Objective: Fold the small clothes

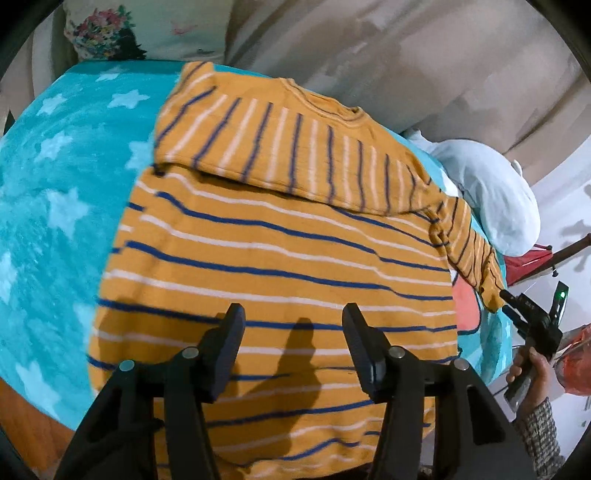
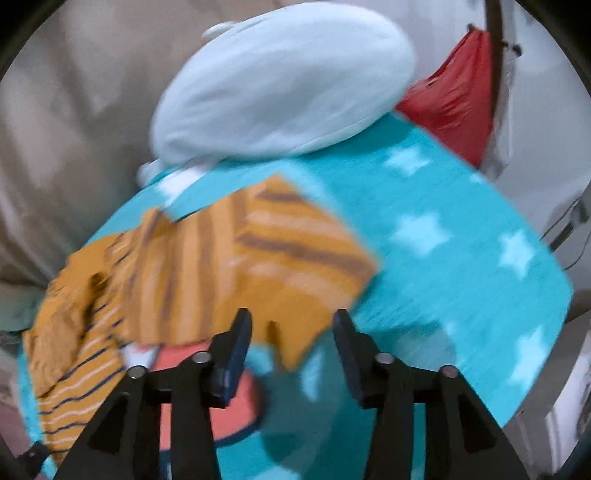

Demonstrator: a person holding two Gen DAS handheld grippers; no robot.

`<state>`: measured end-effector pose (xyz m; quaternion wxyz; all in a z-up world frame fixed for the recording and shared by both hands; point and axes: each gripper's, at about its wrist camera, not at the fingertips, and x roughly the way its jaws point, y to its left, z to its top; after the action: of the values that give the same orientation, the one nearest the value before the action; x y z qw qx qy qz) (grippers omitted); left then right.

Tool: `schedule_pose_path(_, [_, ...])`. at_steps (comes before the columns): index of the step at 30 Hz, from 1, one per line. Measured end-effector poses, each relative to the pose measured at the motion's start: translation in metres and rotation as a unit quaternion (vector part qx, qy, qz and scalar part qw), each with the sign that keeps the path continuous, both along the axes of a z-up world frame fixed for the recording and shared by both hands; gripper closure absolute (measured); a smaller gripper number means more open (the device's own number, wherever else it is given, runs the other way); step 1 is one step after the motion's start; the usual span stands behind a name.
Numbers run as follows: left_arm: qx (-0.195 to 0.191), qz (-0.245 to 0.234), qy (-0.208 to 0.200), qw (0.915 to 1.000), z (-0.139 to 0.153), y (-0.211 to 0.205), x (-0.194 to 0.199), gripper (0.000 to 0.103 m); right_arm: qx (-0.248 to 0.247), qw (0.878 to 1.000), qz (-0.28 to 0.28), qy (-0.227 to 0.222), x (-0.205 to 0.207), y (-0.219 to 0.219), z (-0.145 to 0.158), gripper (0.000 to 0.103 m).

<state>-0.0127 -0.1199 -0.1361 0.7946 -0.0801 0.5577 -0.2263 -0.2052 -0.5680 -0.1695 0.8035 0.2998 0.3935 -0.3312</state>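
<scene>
An orange sweater (image 1: 280, 258) with blue and white stripes lies on a turquoise star blanket (image 1: 59, 192). Its upper part and one sleeve are folded across the body. My left gripper (image 1: 293, 314) is open and empty, hovering over the sweater's lower body. In the left wrist view my right gripper (image 1: 511, 302) is at the right edge, by the cuff of the other sleeve (image 1: 469, 254). In the blurred right wrist view my right gripper (image 2: 291, 321) is open, with a sleeve (image 2: 295, 258) just ahead of it and nothing between the fingers.
A pale blue plush pillow (image 2: 280, 85) lies at the blanket's far edge. A red cloth (image 2: 454, 103) hangs beside it. A flowered cushion (image 1: 122, 29) sits at the back left. Beige sofa upholstery (image 1: 406, 59) rises behind. A pink patch (image 2: 225, 402) marks the blanket.
</scene>
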Motion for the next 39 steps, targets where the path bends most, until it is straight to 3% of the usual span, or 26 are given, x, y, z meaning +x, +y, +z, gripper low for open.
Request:
schedule_pose_path(5, [0.012,0.01,-0.012,0.9998,0.009,-0.021,-0.016,0.05,-0.026,0.997,0.059,0.039,0.027,-0.018,-0.019,0.044])
schedule_pose_path(9, [0.017,0.026,-0.021,0.9993,0.015,-0.027,-0.027,0.049,-0.054,0.994,0.087,0.025,0.013,-0.007,-0.01,0.044])
schedule_pose_path(14, [0.009,0.051,-0.01,0.9986,0.011,-0.031,-0.033,0.049,-0.078,0.983,0.169,0.002,0.017,0.025,0.002,0.042])
schedule_pose_path(21, [0.009,0.034,-0.011,0.9993,0.012,-0.054,-0.042,0.049,-0.044,0.982,0.185,0.003,0.052,0.02,-0.027,0.041])
schedule_pose_path(22, [0.009,0.033,-0.012,0.9994,0.013,-0.056,-0.043,0.049,-0.05,0.981,0.186,0.003,0.052,0.02,-0.028,0.043])
schedule_pose_path(24, [0.009,0.034,-0.012,0.9993,0.013,-0.056,-0.045,0.049,-0.049,0.982,0.185,0.004,0.048,0.018,-0.023,0.067])
schedule_pose_path(25, [0.009,0.037,-0.011,0.9992,0.013,-0.054,-0.046,0.049,-0.033,0.983,0.18,-0.006,0.043,0.013,-0.02,0.084])
schedule_pose_path(30, [0.001,0.051,-0.002,0.9987,0.009,-0.047,-0.044,0.049,0.012,0.994,0.092,-0.057,0.0,-0.036,0.0,0.087])
schedule_pose_path(35, [-0.007,0.042,0.006,0.9991,0.004,-0.05,-0.042,0.049,0.033,0.994,-0.021,-0.097,-0.046,-0.099,0.021,0.089])
schedule_pose_path(39, [-0.012,0.033,0.007,0.9994,0.002,-0.052,-0.039,0.049,0.044,0.991,-0.039,-0.121,-0.048,-0.112,0.038,0.09])
